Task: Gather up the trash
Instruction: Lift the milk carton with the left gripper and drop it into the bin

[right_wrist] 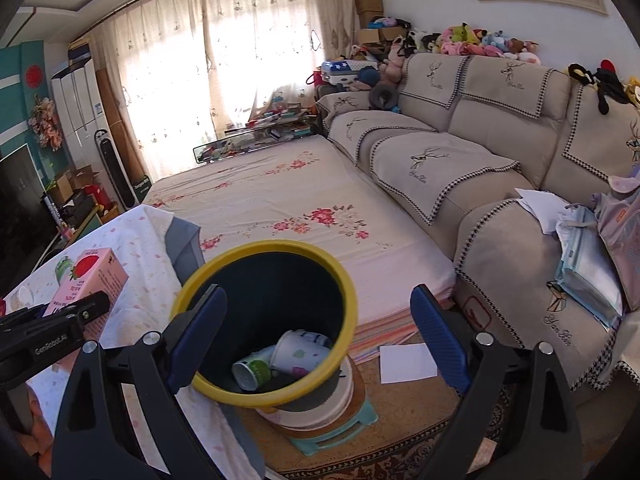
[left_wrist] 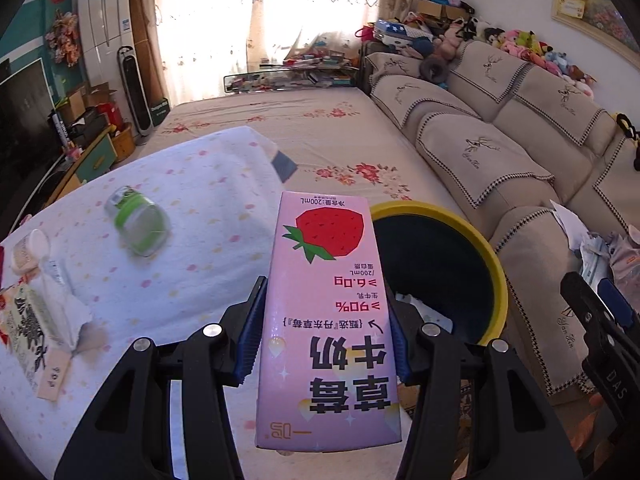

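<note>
Sunlit curtains and a beige sofa stand behind the white dotted tablecloth (left_wrist: 192, 208), where a green-labelled jar (left_wrist: 138, 226) waits. The left gripper (left_wrist: 324, 336) clamps the pink strawberry milk carton (left_wrist: 328, 312) on its sides, just beside the yellow-rimmed dark bin (right_wrist: 272, 316), probably for dropping. The right gripper (right_wrist: 320, 336) is spread wide and empty, over the bin
</note>
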A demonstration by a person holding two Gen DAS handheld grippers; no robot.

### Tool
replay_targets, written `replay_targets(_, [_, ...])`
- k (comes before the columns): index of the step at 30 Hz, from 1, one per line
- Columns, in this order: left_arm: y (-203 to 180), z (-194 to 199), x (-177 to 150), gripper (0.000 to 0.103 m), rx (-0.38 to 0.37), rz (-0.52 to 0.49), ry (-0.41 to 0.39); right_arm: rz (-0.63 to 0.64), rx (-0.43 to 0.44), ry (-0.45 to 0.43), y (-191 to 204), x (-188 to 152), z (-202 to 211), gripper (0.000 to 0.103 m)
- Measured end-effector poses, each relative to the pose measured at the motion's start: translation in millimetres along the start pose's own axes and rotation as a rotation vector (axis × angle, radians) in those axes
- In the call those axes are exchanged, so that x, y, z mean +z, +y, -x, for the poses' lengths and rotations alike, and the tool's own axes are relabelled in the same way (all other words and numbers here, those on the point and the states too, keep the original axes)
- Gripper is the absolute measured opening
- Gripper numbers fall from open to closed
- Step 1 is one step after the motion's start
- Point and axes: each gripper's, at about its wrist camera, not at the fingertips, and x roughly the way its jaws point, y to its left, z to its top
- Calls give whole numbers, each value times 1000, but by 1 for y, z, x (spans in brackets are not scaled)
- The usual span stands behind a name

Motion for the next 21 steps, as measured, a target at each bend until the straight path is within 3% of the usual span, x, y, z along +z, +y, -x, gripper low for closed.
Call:
replay_targets(8, [-70,-77,12,52,-49,-16,89,-68,-59,36,-55,-8,-9,88])
replay_targets(14, [-93,-112,20,52,-12,-18,92,-95,-98,51,-76,-11,-15,88])
replay_targets(15, [-93,-115,21,54,-6,-15,89,-97,-99,54,-77,-12,-16,88])
replay_targets(17, [-94,-115,22,69,11,-18,73,-101,-96,61,-78,-13,-19,88])
replay_targets(19, [-88,-111,24,77,17,-17,58,-99,-91,68,-76,-14,-22,88])
replay_targets(21, [-84,-104,26,77,12,-14,50,-93,-86,75,-72,-15,-24,88])
